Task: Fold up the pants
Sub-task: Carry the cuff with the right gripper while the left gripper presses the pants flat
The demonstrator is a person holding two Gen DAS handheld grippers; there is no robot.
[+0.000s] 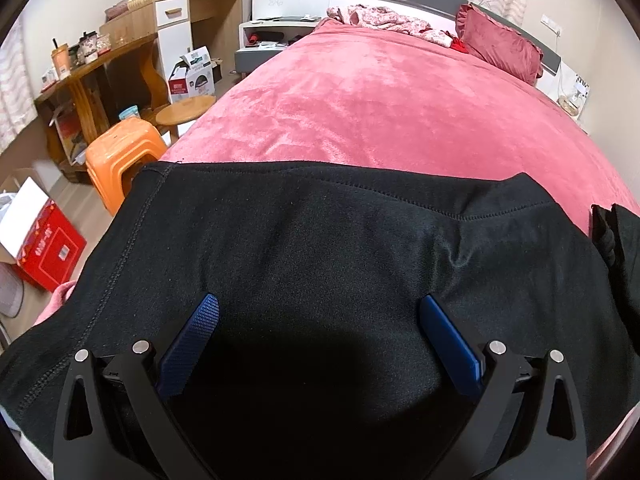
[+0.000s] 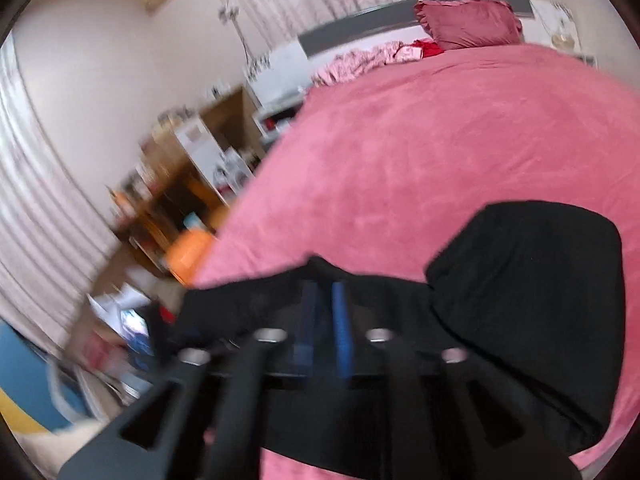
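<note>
Only right gripper (image 2: 325,292) pinches pants (image 2: 520,300).

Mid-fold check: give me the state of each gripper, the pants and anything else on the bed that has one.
Left gripper: open, blue fingers spread over the cloth.
Right gripper: shut on black knit pants.
Black knit pants: lying on the bed, partly folded, one part lifted.
Pink plush bedspread: spread flat.
Dark red ruffled pillow: propped at the headboard.

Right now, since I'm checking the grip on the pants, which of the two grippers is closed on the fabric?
The right gripper: its blue fingers sit nearly together, pinching the black pants. The left gripper hovers with fingers spread wide over the cloth.
</note>
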